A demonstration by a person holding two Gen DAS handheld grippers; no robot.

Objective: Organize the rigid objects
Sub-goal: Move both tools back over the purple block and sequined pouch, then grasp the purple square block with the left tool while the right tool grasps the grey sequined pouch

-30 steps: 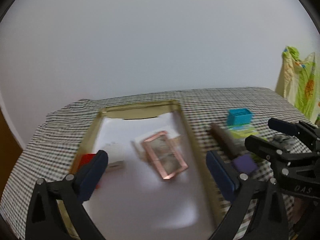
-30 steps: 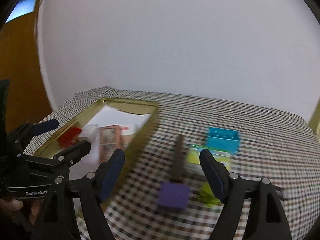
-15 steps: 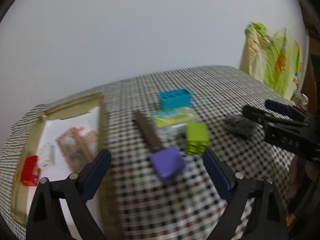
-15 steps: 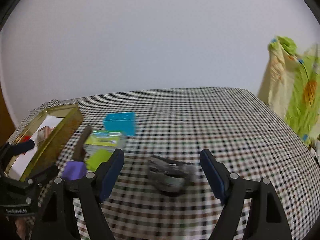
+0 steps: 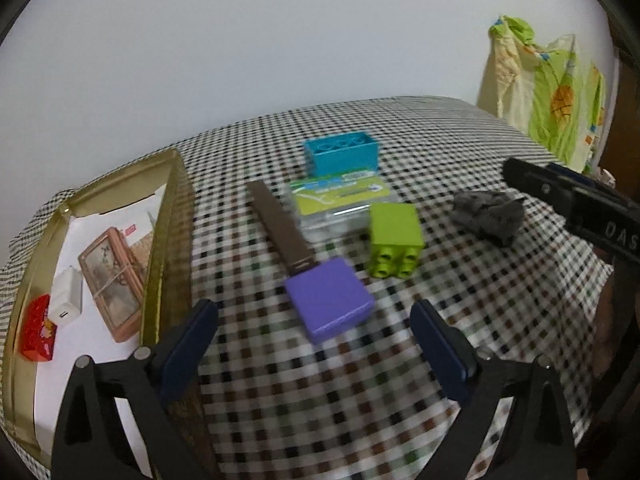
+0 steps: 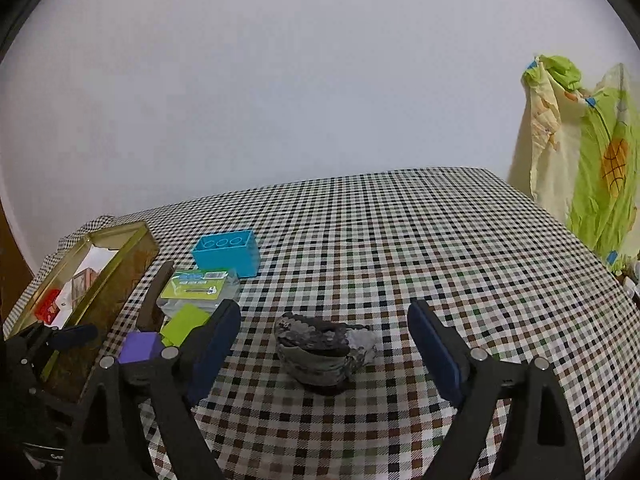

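On the checked tablecloth lie a purple block (image 5: 329, 300), a green brick (image 5: 394, 238), a blue brick (image 5: 341, 153), a brown bar (image 5: 280, 228), a clear packet with a green card (image 5: 340, 200) and a grey rock (image 5: 490, 216). My left gripper (image 5: 314, 354) stands open just in front of the purple block, nothing between its fingers. My right gripper (image 6: 324, 348) hovers with its jaws opening; the grey rock (image 6: 324, 350) lies between the pads, which stand clear of it. The gold tin (image 5: 166, 216) holds a pink-framed case (image 5: 112, 280), a white charger (image 5: 66, 296) and a red box (image 5: 38, 328).
The gold tin (image 6: 120, 264) stands at the table's left edge, white paper lining its floor. A yellow-green cloth (image 6: 580, 160) hangs past the table's far right corner. The right gripper's black frame (image 5: 576, 204) reaches in from the right of the left wrist view. Bare cloth stretches behind the rock.
Both grippers swung right, away from the tin. The left one now faces the purple block instead of the tin's contents. The right one now straddles the grey rock, its jaws wider.
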